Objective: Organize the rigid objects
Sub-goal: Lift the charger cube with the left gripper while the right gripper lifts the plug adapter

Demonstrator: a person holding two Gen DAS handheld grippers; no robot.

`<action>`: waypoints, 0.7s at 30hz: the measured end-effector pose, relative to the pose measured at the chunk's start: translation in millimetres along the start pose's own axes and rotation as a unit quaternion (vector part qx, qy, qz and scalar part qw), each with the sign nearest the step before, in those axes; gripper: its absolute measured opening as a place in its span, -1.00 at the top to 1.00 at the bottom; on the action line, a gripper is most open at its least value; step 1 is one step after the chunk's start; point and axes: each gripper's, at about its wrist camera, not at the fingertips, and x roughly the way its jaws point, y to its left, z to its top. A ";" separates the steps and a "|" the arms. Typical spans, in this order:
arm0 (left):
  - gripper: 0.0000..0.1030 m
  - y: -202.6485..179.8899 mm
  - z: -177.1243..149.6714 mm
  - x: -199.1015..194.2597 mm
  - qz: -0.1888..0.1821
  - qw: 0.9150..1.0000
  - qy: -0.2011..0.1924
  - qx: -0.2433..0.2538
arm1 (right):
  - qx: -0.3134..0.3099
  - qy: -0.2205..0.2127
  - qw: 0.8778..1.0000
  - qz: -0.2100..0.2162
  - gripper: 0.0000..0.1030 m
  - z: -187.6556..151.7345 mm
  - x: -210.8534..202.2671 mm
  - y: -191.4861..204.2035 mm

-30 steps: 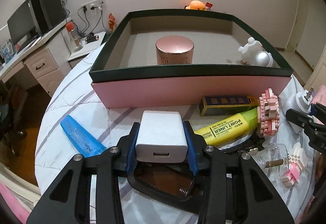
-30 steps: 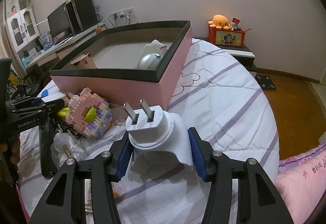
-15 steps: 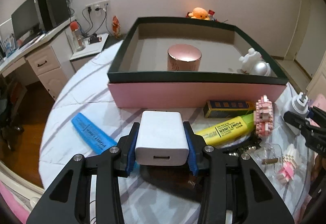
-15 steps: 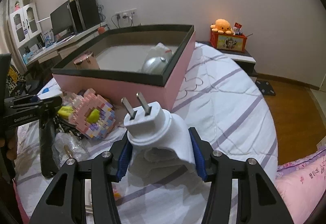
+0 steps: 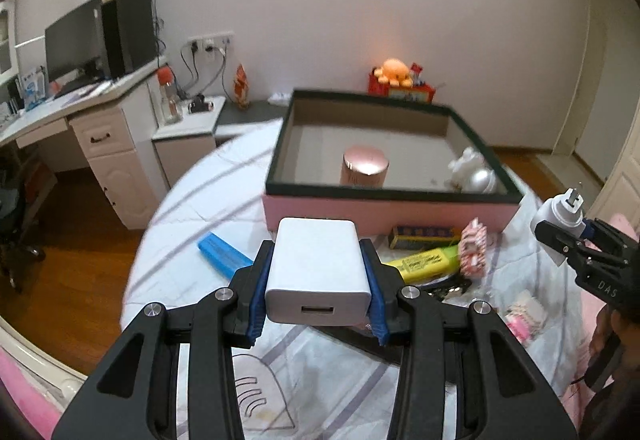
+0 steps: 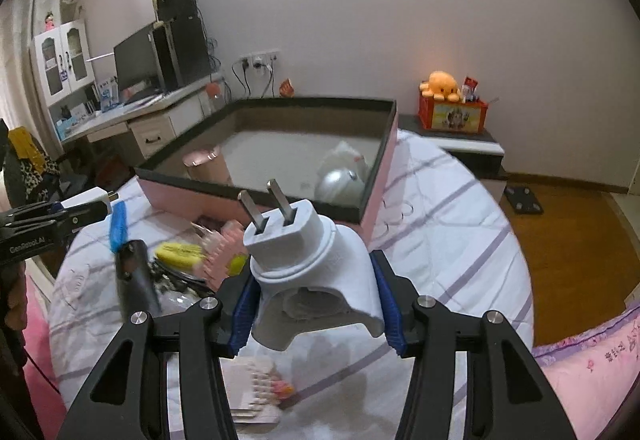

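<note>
Both grippers have risen since the earlier frames, the pink box now lower and farther off. Left gripper pinches a white USB charger above the bed; right gripper pinches a white two-prong plug adapter, short of the pink box.

Your left gripper holds charger block, above bed, before open box. Your right gripper holds plug adapter, right of it. In box: tin at middle, figurine at right. Marker, brick toy lie between box and grippers. Desk far left.
</note>
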 end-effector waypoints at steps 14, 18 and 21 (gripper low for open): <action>0.20 2.5 23.0 -108.8 0.010 0.992 -0.128 -0.003 | -0.067 -0.131 0.989 0.029 -0.03 46.4 -96.6 65.7; 0.20 -0.2 27.5 -124.6 0.008 0.990 -0.143 0.003 | -0.080 -0.147 0.985 0.033 -0.03 54.2 -107.5 77.9; 0.20 -2.1 29.9 -127.3 0.011 0.989 -0.144 0.010 | -0.085 -0.149 0.985 0.036 -0.03 58.0 -108.2 81.5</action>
